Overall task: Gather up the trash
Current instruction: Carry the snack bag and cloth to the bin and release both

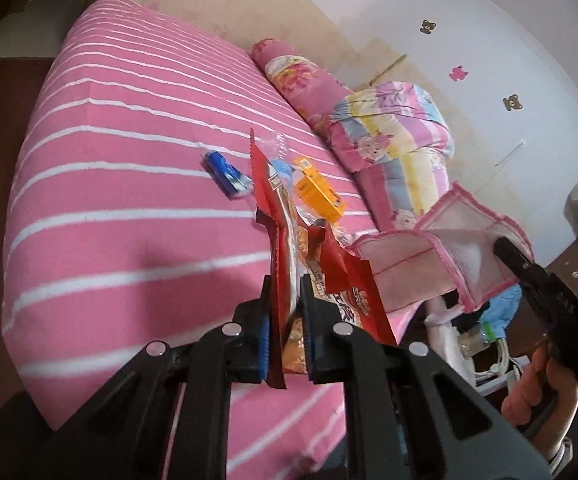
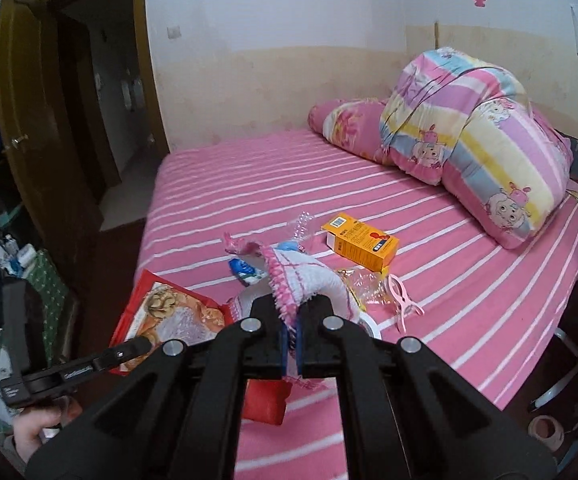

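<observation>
Left gripper [image 1: 285, 312]: jaws nearly closed on a red snack wrapper [image 1: 285, 248], which stands on edge between the blue-lined pads [image 1: 263, 340] and rises above the bed; in the right wrist view the same wrapper [image 2: 169, 312] hangs off the near left edge of the mattress, its printed food picture facing the camera. Right gripper [image 2: 291, 320]: jaws closed on a white cloth with pink fringed edging [image 2: 309, 276], the fabric pinched between the pads and draped forward over the bed; in the left wrist view this cloth [image 1: 429, 256] hangs at right, held up off the sheet. Pink sheet with white stripes [image 2: 249, 184] covers the mattress. Remaining litter on the sheet, near the middle: an orange carton [image 2: 363, 246] lying on its side; a blue and white packet [image 2: 245, 270] just beside the cloth; crumpled clear plastic film [image 2: 303, 228] between packet and carton. A pink clothes peg [image 2: 403, 300] lies near the carton, towards the camera. A rolled quilt with cartoon print [image 2: 481, 144] rests at the head end against the wall, with a pink bolster pillow [image 2: 345, 120] beside it
</observation>
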Demonstrator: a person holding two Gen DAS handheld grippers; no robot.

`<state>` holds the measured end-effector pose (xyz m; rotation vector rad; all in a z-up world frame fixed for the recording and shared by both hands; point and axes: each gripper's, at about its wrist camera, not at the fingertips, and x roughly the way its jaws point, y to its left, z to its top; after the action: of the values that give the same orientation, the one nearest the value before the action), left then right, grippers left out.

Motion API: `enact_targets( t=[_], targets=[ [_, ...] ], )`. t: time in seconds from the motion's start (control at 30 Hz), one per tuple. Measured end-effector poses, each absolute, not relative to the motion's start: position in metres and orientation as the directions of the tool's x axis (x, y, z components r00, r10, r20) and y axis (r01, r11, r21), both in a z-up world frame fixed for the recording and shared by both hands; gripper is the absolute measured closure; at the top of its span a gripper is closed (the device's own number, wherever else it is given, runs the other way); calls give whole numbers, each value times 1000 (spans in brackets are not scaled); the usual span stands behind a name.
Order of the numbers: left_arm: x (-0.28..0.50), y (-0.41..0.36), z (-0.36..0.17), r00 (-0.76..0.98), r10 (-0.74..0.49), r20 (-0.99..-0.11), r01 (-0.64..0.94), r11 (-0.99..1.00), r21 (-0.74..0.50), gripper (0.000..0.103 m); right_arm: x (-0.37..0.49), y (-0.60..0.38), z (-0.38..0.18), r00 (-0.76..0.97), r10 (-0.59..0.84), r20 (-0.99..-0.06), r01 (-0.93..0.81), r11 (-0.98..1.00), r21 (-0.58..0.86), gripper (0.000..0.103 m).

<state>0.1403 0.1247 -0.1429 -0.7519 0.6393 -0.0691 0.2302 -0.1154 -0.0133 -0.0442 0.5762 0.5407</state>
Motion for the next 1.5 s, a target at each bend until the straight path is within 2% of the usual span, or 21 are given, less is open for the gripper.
enact_targets(
  t=[0.17, 0.43, 0.7, 1.1, 1.5],
  targets=[
    [110, 99, -125, 819, -275, -504, -148, 747, -648, 91, 193, -155, 1, 709, 497, -501, -490, 857, 157, 100],
    [80, 46, -102, 807, -332, -489, -84, 755, -651, 91, 138, -231, 10, 742, 487, -461, -441, 872, 211, 100],
    [77, -46, -98, 733, -433, -525, 27, 789, -613, 91, 95, -326, -10, 776, 400, -487, -311, 915, 257, 100],
    [105, -210, -156, 502, -551, -667, 181, 821, -542, 91, 49, -462, -82, 774, 227, -591, -38, 949, 314, 100],
    [138, -346, -243, 249, -552, -796, 308, 824, -475, 91, 43, -561, -194, 655, 138, -743, 214, 909, 358, 100]
  ],
)
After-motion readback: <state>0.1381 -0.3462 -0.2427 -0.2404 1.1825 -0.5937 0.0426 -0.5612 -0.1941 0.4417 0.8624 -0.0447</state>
